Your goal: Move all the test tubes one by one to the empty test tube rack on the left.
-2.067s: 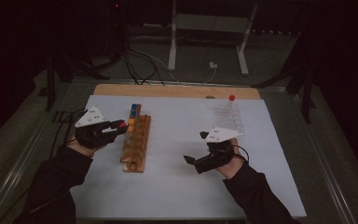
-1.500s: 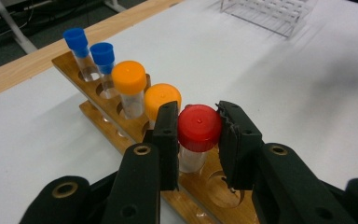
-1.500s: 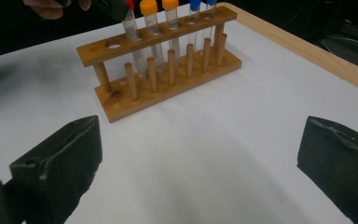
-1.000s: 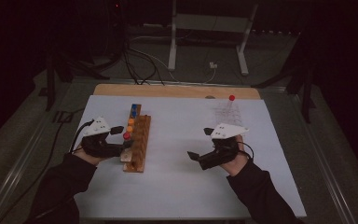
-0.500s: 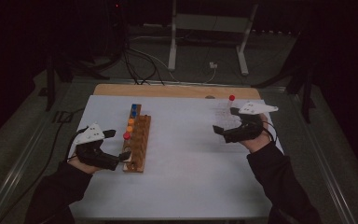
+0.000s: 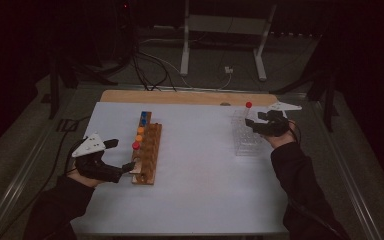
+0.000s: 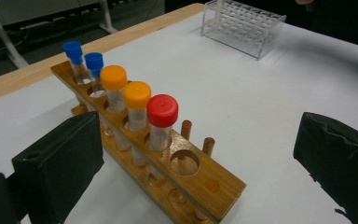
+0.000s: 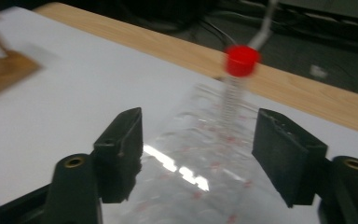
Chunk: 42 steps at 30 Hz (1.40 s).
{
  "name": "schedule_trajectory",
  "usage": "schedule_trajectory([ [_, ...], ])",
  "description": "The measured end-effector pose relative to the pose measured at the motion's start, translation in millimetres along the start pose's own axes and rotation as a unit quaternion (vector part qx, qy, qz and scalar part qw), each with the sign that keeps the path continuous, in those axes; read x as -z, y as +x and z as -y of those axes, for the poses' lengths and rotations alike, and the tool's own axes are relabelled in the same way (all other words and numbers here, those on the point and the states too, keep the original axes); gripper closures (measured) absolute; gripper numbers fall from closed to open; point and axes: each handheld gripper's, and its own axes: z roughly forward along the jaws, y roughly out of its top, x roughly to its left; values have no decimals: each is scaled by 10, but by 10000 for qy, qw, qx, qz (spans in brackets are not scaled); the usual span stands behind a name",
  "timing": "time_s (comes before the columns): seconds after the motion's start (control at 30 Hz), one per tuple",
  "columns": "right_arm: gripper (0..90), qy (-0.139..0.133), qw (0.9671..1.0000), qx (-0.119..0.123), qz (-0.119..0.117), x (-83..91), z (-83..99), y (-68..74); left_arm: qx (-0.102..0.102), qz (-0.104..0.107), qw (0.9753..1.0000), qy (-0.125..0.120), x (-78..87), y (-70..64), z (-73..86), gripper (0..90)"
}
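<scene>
High camera overlooks table (image 6: 200, 200); claw cameras sit close.

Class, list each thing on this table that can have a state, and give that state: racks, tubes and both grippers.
Wooden rack: upright, five capped tubes, nearest hole empty.
Red tube: upright in wooden rack.
Clear rack: holds one red-capped tube, upright.
Left gripper: open, empty.
Right gripper: open, empty, over clear rack.

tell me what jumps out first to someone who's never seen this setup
The wooden rack on the left of the white table draws the eye: a row of capped tubes, two blue, two orange and one red-capped tube at the near end. The left gripper sits by that rack, jaws open. Across the table a lone red-capped tube stands in a clear rack, with the right gripper open beside it.
</scene>
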Motion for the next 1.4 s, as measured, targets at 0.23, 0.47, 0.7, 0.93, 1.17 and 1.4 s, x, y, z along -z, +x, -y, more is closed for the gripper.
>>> schedule_trajectory([
  [0.23,521,254,9993,-86,250,-266,-47,-128,3,-27,10000,19,-1,13,26,23],
  [0.47,636,422,9986,-104,311,-458,-88,-169,-12,-6,10000,14,0,6,22,22],
  [0.7,747,443,9985,-27,314,-529,-125,-155,2,-15,10000,24,-5,14,32,23],
  [0.93,751,410,9987,1,306,-456,-216,-155,16,36,10000,19,-14,8,29,23],
  [1.17,751,131,9992,145,350,-219,-428,-107,42,82,10000,38,-3,3,5,23],
  [1.4,751,-108,9986,449,262,22,-595,52,31,221,9997,-62,21,-32,-69,22],
])
